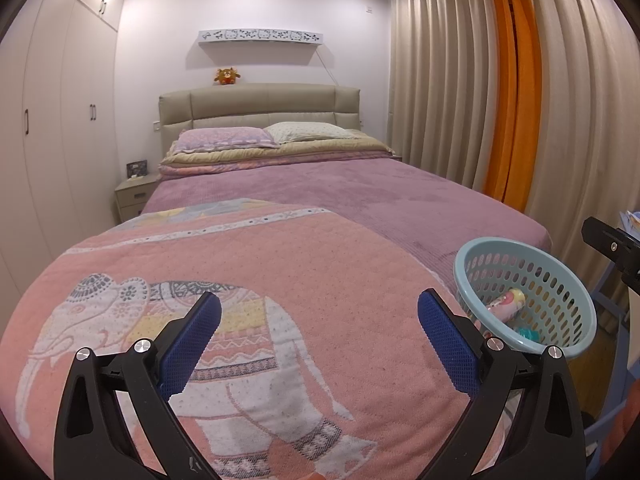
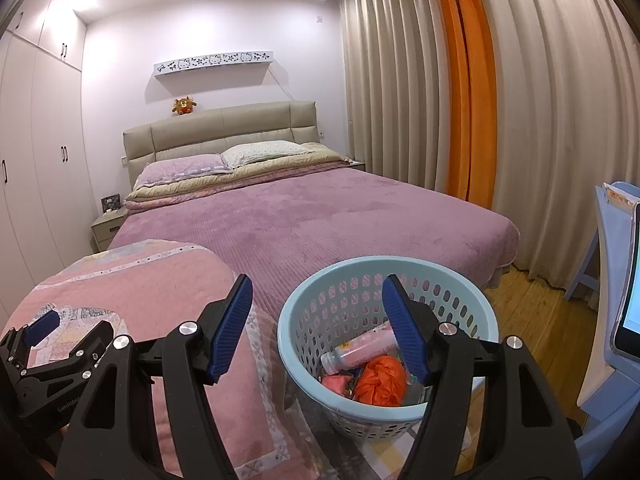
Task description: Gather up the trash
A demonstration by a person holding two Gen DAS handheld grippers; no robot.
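Note:
A light blue perforated basket point(image 2: 304, 304) stands at the foot of the bed, by its right corner. Inside lie a pink bottle point(image 2: 360, 350), a crumpled orange bag point(image 2: 378, 380) and a small pink piece point(image 2: 335, 383). My right gripper point(image 2: 318, 300) hovers open over the basket's near rim with nothing between its blue pads. My left gripper point(image 1: 319, 312) is open too, held empty above the pink elephant blanket point(image 1: 240, 280). In the left wrist view the basket point(image 1: 480, 250) sits at the right with the bottle point(image 1: 506, 304) showing. The left gripper point(image 2: 44, 326) also appears at the lower left of the right wrist view.
A bed with a purple cover point(image 2: 300, 216) fills the room's middle, pillows and a beige headboard point(image 1: 260, 104) at the far end. Wardrobes point(image 1: 48, 120) line the left wall, curtains point(image 2: 520, 100) the right. A blue chair point(image 2: 612, 240) and wooden floor point(image 2: 532, 300) lie to the right.

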